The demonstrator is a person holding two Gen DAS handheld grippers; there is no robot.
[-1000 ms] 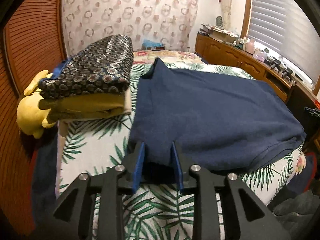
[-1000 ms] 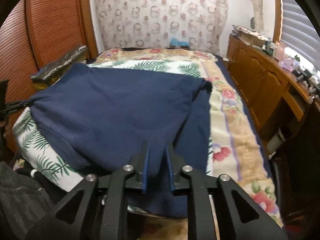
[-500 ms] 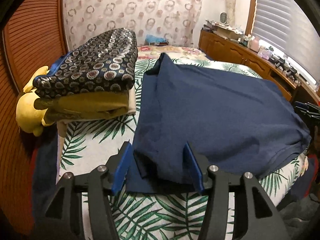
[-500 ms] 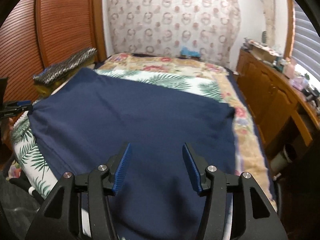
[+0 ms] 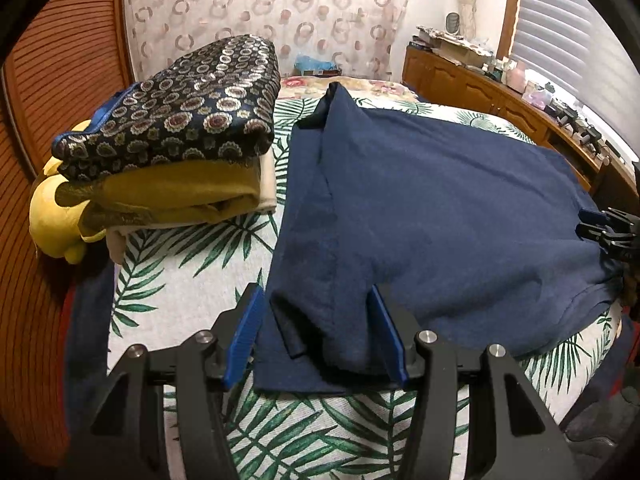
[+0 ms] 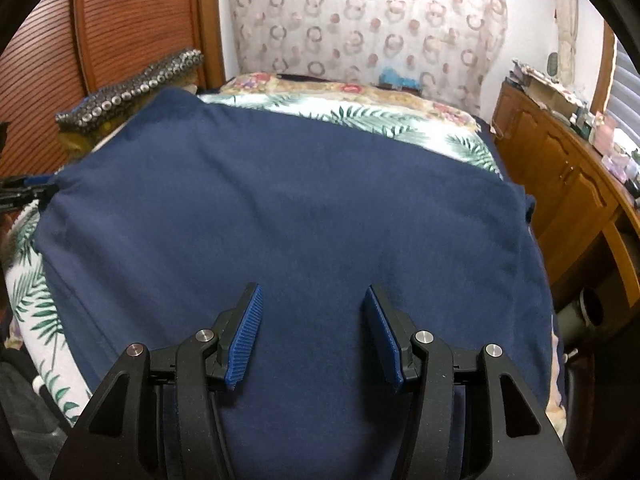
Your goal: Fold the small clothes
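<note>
Home bedroom: bed (image 5: 192, 272) with palm-print cover, patterned curtain (image 6: 360, 20), wooden cabinets (image 6: 560, 184), apparently cluttered.

Navy tee (image 5: 432, 208) spread flat on palm-print bed, left side folded in w/ sleeve at near-left corner.

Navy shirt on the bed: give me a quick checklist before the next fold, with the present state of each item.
1. Left gripper released: ok, jaws open, folded shirt corner lies loose between them.
2. Right gripper released: ok, jaws open above the cloth.
3. Navy shirt lying flat: ok, only slight wrinkles.
4. Left side folded in: ok, a straight folded edge shows.
5. Right side folded in: cannot tell.
6. Stack of folded clothes apart from the shirt: ok, leaf-print bedcover shows between.
</note>
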